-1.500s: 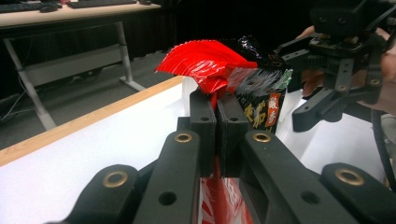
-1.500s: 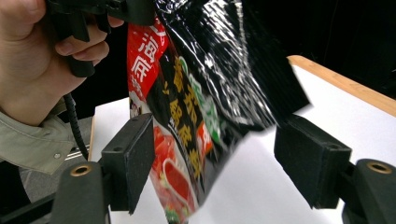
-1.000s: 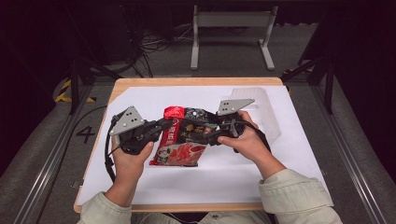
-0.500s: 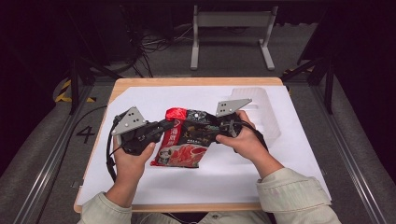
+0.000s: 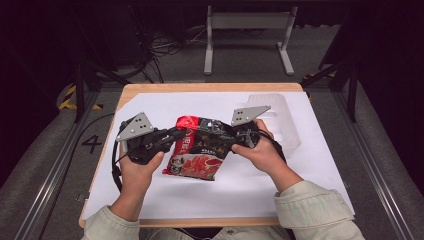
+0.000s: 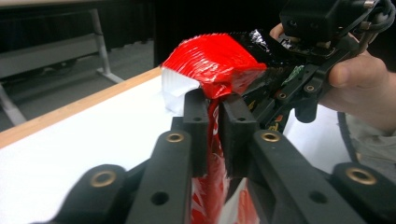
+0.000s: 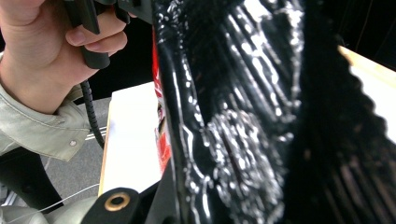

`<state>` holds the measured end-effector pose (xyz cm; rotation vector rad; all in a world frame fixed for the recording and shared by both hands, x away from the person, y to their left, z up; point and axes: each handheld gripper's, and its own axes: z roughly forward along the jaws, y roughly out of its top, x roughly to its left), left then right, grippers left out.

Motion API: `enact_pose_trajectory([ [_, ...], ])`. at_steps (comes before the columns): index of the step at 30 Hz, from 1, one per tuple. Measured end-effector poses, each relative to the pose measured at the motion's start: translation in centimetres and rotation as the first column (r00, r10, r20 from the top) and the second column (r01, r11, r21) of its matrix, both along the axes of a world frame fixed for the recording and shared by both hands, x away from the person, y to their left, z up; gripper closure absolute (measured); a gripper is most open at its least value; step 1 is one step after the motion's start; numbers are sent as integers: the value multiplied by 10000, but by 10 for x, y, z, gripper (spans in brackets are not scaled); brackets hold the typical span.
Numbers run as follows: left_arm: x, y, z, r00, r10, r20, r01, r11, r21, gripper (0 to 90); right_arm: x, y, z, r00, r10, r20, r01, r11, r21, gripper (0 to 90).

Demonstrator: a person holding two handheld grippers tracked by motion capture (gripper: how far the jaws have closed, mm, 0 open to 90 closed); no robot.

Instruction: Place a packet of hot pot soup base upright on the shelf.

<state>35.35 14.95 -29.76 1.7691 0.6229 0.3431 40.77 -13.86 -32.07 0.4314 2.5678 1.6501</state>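
Right gripper view, packet [image 7: 243, 116] hiding tongs

Both forearms come in from the bottom of the high view, sleeves pale. Left hand [image 5: 137, 167] holds the left gripper [image 5: 175, 135], jaws pointing right, closed tight on the red top edge of a snack bag [image 5: 200, 147]. Right hand [image 5: 260, 150] holds the right gripper [image 5: 231, 137], jaws pointing left, clamped on the bag's dark top edge. Grippers face each other, close together.
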Motion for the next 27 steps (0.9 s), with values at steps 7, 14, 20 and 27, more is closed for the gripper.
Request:
enact_pose_trajectory([
  [7, 5, 8, 5, 9981, -251, -569, 268, 9992, 290, 556, 4, -9, 8, 9992, -402, 22, 402, 9992, -35, 846],
  [14, 12, 16, 7, 9947, -209, -1008, 301, 9955, 901, 438, 8, -32, 26, 9944, -1033, 242, 1031, 9946, 79, 844],
  [20, 21, 30, 3, 9922, 46, -1249, 85, 9945, 1048, 388, 8, -50, 39, 9831, -1772, 464, 1769, 9842, 98, 841],
  [27, 26, 50, 2, 9887, 552, -1393, -433, 9952, 877, 378, 12, -82, 57, 9534, -2897, 847, 2903, 9569, 50, 840],
])
